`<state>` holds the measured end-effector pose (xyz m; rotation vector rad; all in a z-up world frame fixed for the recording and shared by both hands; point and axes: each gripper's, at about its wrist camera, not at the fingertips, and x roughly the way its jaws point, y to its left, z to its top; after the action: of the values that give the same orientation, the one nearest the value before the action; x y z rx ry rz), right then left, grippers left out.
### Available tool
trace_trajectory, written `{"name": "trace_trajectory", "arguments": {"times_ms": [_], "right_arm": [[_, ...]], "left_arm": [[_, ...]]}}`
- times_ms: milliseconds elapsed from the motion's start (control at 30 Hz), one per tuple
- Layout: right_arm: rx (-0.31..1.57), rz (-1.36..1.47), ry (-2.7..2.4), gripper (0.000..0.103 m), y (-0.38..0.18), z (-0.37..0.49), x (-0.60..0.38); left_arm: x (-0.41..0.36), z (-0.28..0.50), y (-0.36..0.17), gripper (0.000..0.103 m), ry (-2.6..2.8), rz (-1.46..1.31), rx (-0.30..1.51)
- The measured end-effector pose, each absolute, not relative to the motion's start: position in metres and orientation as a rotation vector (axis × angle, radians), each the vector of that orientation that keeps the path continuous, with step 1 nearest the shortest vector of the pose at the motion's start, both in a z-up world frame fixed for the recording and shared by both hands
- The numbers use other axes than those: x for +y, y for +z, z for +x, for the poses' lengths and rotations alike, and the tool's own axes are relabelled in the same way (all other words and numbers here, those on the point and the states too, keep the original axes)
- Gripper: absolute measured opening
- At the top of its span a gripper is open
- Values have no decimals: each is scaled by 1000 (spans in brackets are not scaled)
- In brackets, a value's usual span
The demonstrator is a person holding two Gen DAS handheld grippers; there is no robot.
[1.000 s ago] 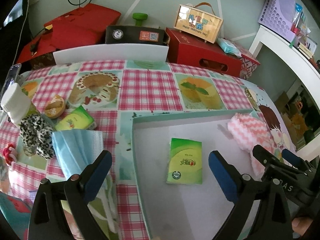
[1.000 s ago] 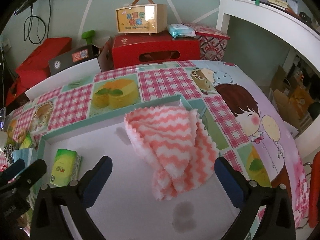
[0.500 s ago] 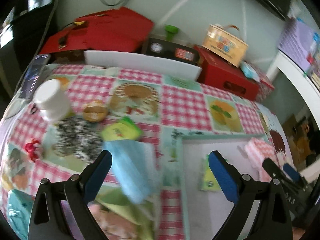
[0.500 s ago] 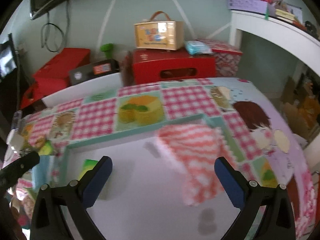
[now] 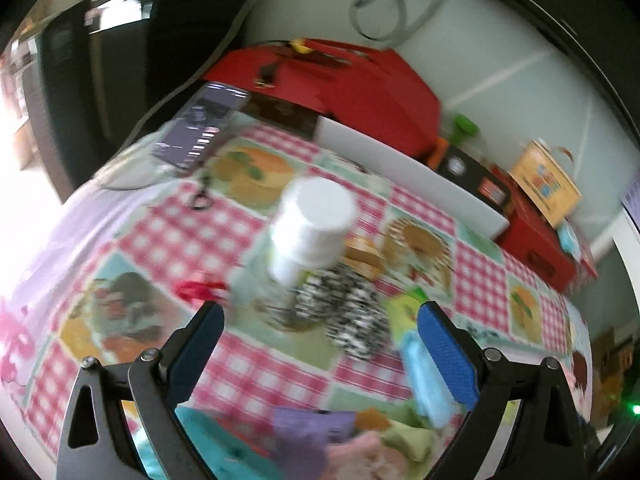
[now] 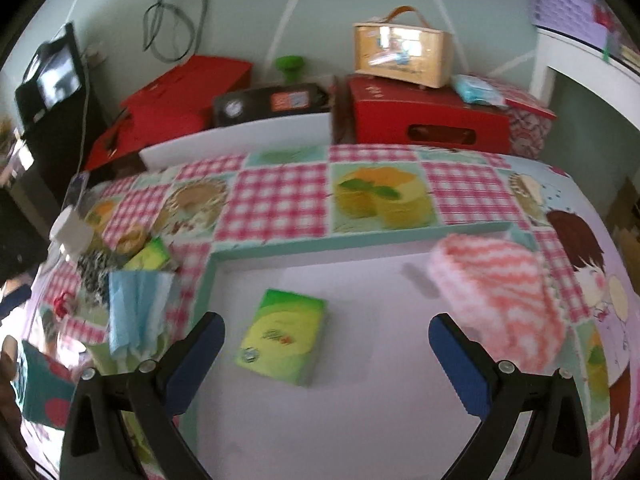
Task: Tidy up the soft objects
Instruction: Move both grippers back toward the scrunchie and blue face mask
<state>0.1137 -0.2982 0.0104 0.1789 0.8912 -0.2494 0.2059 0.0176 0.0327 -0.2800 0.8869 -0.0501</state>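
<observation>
Soft items are partly sorted: pink zigzag cloth (image 6: pixel 500 304) and green tissue pack (image 6: pixel 282 338) lie in the white tray (image 6: pixel 400 420). Left to do, I judge: blue face mask (image 6: pixel 136 304), leopard-print fabric (image 5: pixel 344 316) and second green pack (image 6: pixel 150 256), all on the worktop (image 6: pixel 280 196) beside the tray. My left gripper (image 5: pixel 320 354) and right gripper (image 6: pixel 328 358) both have fingers wide, holding nothing. Left view alone shows the white bottle (image 5: pixel 312 228) close up and the phone (image 5: pixel 200 132); no tray there. Right view alone shows tray contents.
</observation>
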Motion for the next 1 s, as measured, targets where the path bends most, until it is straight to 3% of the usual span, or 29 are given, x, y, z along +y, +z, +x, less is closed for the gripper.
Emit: {"name": "trace_trajectory", "arguments": {"times_ms": [233, 633, 767, 1000], "right_arm": [[898, 134, -126, 103, 10, 127, -251], [914, 103, -4, 102, -5, 156, -204], [918, 82, 4, 92, -9, 163, -202], [918, 80, 72, 86, -12, 172, -189]], "left_arm": [[49, 208, 30, 100, 23, -314, 893], [27, 217, 21, 100, -53, -302, 929], [14, 222, 20, 100, -95, -289, 928], [-3, 232, 13, 100, -93, -233, 975]]}}
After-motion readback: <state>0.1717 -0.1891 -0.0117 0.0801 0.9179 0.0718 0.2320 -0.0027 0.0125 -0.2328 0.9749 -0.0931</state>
